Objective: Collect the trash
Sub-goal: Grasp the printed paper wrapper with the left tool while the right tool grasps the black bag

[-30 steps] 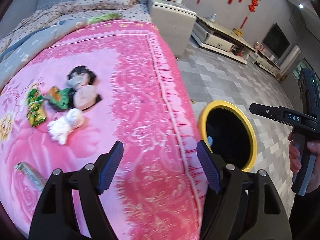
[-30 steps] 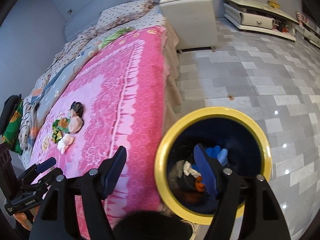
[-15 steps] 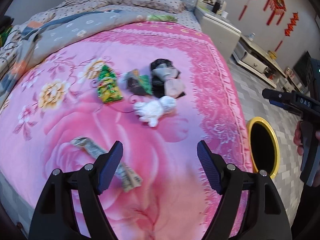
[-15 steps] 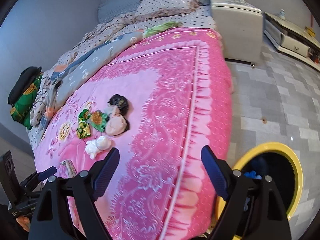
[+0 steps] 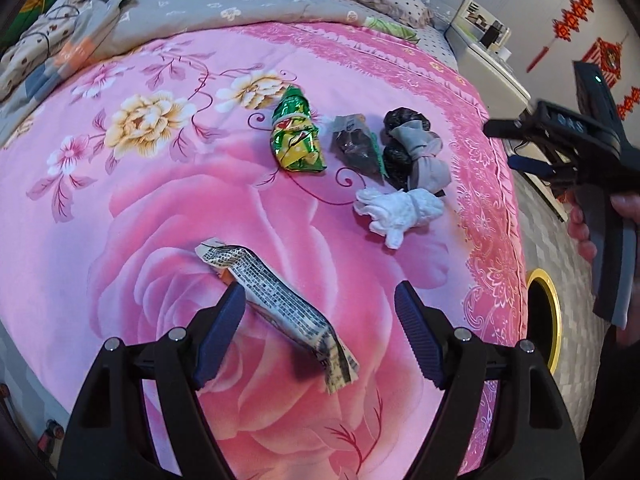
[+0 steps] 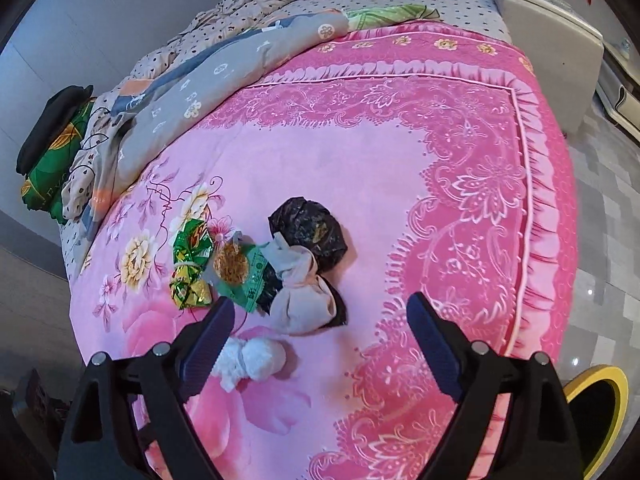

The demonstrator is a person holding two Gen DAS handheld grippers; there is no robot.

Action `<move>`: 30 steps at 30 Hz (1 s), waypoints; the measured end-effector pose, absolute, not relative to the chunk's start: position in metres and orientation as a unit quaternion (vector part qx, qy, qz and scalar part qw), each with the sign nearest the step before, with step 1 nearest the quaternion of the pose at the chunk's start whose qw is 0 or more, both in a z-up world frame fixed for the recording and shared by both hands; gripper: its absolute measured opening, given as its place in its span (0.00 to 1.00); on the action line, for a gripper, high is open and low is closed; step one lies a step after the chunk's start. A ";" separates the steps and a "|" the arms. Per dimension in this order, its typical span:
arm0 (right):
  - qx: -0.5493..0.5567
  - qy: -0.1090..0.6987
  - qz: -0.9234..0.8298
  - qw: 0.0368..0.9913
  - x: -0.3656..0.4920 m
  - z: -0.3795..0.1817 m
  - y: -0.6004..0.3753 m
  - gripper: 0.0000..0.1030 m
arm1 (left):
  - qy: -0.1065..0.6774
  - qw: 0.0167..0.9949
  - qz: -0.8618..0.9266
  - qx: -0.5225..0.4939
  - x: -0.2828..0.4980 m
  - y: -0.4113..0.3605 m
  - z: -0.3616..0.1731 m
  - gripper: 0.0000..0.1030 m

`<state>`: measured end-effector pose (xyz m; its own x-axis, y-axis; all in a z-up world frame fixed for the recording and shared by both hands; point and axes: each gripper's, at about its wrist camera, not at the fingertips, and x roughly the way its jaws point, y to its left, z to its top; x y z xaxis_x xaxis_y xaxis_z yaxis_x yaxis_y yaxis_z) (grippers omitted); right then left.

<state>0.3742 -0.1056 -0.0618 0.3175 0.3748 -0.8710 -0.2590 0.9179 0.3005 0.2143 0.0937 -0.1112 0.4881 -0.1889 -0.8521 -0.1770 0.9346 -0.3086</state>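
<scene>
Trash on pink bed blanket [image 5: 160, 220]: beige cloth bundle [image 6: 300, 300], black bag [image 6: 308, 236], white wad [image 5: 400, 208], printed wrapper [image 5: 280, 300] lower centre. Left gripper [image 5: 320, 332] jaws wide, straddling wrapper, no contact. Right gripper [image 6: 320, 332] jaws just opened wider, empty.

Pink blanket [image 5: 168, 208]: soft plush cloth, matt, floral print. Green wrapper [image 5: 297, 136]: glossy crinkled foil. Long printed wrapper [image 5: 280, 300]: creased plastic film, slight sheen. White tissue wad [image 5: 400, 210]: crumpled matt paper. Black bag [image 6: 308, 236]: thin shiny plastic. Beige sock [image 6: 302, 294]: matt knit cloth. Yellow bin rim [image 6: 596, 376]: smooth plastic.
</scene>
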 end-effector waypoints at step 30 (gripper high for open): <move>-0.008 0.630 0.158 0.760 0.478 -0.146 -0.033 0.60 | 0.533 0.830 -0.015 -0.164 0.250 0.079 -0.156 0.35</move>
<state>0.4783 -0.0333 -0.1461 0.1560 0.2299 -0.9606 -0.2500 0.9501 0.1867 0.2496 0.0793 -0.1565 0.4310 -0.1990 -0.8801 -0.1501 0.9460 -0.2874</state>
